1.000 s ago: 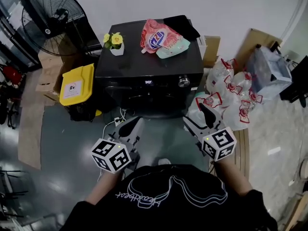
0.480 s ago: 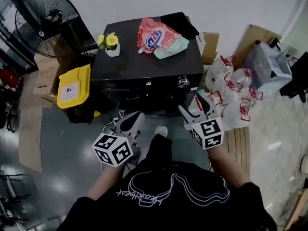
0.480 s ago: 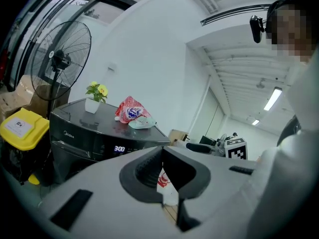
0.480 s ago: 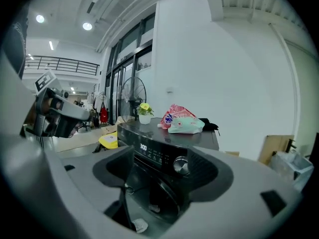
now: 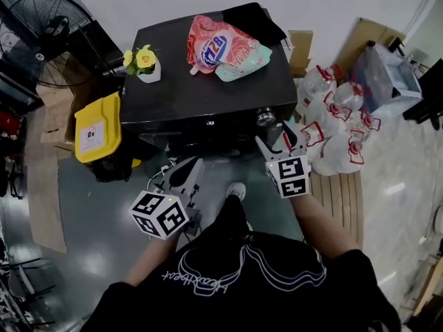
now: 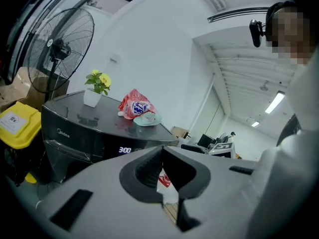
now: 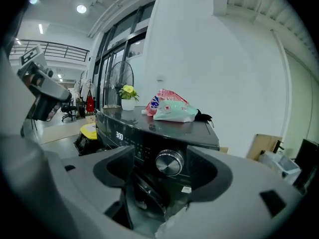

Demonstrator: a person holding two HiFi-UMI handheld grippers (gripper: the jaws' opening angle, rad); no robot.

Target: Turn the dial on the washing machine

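Head view: at left, the left gripper (image 5: 185,175) hangs low before the washing machine (image 5: 208,95), jaws pressed together on nothing, apparently parked out of the way. Toward the right end of the machine's front sits the silver dial (image 5: 265,117). Just beside it, the right gripper (image 5: 277,141) aims at it with jaws spread wide, framing but not touching it, seemingly lined up to clasp and twist.

washing machine top (image 5: 208,92), flower pot (image 5: 147,72), detergent pouches (image 5: 223,50)

Workshop hall: pedestal fan (image 5: 43,33), cardboard boxes (image 5: 363,52)
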